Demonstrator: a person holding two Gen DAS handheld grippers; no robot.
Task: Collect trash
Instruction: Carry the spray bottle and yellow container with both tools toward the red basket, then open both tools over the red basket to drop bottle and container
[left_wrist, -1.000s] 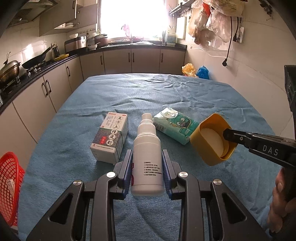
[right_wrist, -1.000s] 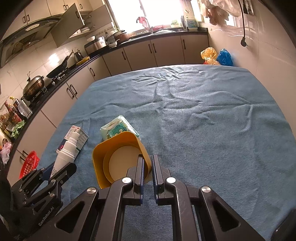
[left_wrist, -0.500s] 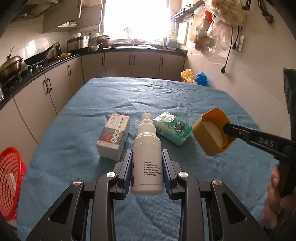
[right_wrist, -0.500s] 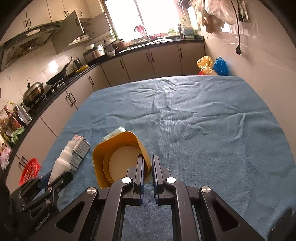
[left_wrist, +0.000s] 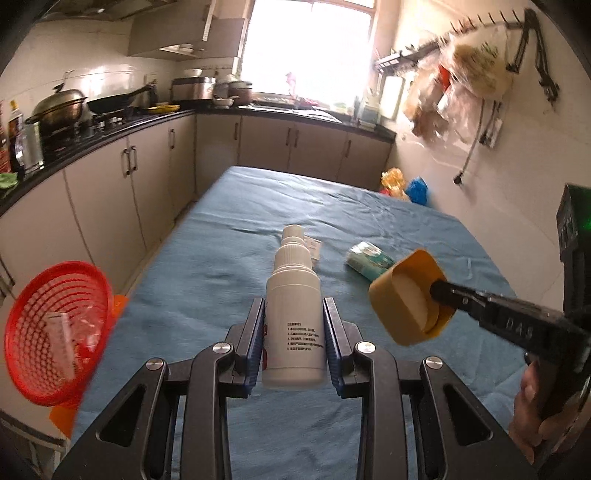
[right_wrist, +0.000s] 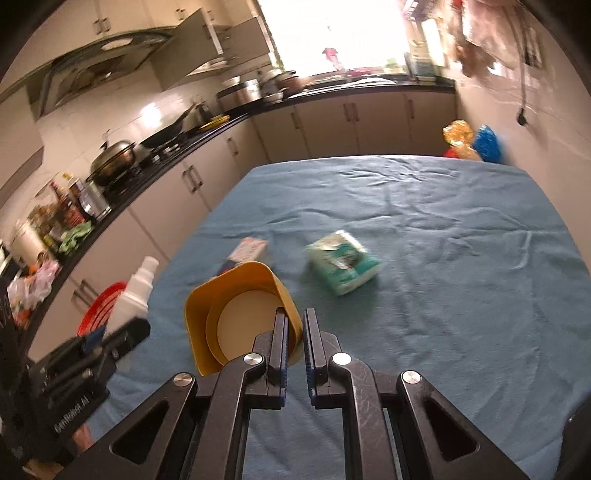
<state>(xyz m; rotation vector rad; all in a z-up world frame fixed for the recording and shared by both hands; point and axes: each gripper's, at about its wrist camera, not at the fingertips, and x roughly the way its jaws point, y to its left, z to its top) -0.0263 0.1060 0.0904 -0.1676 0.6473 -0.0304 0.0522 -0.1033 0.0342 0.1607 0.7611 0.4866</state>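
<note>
Left gripper (left_wrist: 294, 325) is clamped on a white spray bottle (left_wrist: 294, 314), held up above the blue tablecloth (left_wrist: 229, 258). Right gripper (right_wrist: 294, 325) pinches the wall of a yellow cup (right_wrist: 240, 314). A tissue pack (right_wrist: 341, 262) and a small box (right_wrist: 248, 249) lie farther out; the red basket (left_wrist: 55, 328) sits at left.

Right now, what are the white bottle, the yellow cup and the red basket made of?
The white bottle looks like smooth, matte plastic with printed text. The yellow cup also seems to be plastic: thin wall, even colour, soft sheen; the pale disc inside could be paper or foam, hard to tell. The red basket looks like moulded plastic mesh, slightly glossy.
</note>
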